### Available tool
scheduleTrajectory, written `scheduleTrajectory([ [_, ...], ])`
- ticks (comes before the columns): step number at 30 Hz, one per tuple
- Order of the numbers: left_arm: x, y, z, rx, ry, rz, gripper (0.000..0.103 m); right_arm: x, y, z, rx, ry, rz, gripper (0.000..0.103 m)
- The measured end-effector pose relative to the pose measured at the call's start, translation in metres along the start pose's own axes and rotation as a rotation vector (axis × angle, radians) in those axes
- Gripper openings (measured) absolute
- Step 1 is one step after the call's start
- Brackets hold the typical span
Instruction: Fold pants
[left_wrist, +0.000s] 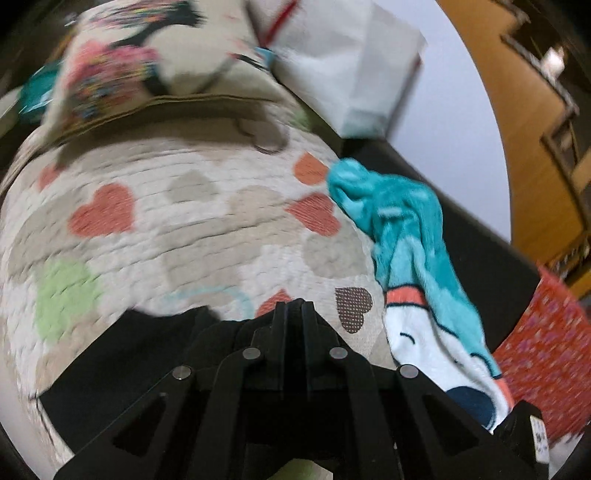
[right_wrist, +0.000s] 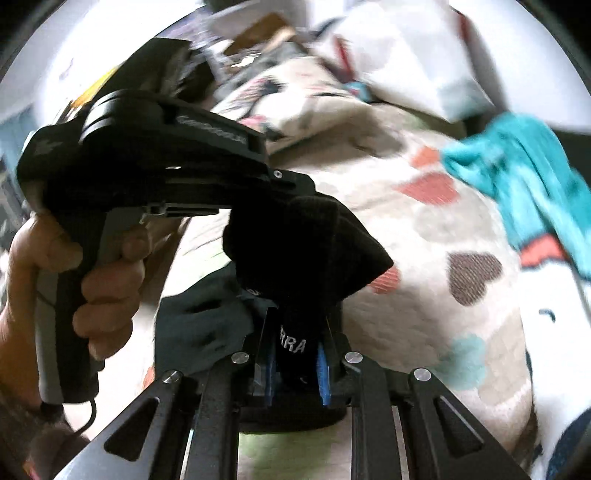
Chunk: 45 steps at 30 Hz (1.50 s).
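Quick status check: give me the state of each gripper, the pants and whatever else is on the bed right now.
Left gripper: shut on the pants.
Right gripper: shut on the pants, fabric bunched between the fingers.
Pants: black, lifted and bunched, not yet folded flat.
Teal blanket: crumpled at the quilt's edge.
Quilt: spread out, heart print up.
Pillow: lying at the quilt's far end.

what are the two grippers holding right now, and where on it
Both grip the black pants: right gripper on a bunched fold bearing white lettering, left gripper shut on an edge.

Heart-print quilt (left_wrist: 192, 236) covers the bed (wooden door (left_wrist: 517, 155) beyond).
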<state>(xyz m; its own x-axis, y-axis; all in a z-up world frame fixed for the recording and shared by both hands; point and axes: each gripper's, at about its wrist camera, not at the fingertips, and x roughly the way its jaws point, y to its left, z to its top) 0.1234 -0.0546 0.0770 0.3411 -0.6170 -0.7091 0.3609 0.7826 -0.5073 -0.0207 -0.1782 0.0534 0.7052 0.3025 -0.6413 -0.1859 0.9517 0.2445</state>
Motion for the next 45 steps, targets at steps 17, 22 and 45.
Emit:
scheduleTrajectory([
  [17, -0.094, 0.133, -0.069, -0.343, -0.189, -0.059, 0.000, 0.049, 0.130, -0.036, -0.465, 0.093, -0.007, 0.014],
  [22, -0.120, 0.171, -0.094, -0.507, -0.289, -0.099, 0.000, 0.062, 0.146, -0.058, -0.544, 0.135, -0.006, 0.013],
  [45, -0.124, 0.151, -0.164, -0.621, -0.269, 0.114, 0.029, 0.036, 0.121, 0.041, -0.383, 0.136, 0.054, 0.064],
])
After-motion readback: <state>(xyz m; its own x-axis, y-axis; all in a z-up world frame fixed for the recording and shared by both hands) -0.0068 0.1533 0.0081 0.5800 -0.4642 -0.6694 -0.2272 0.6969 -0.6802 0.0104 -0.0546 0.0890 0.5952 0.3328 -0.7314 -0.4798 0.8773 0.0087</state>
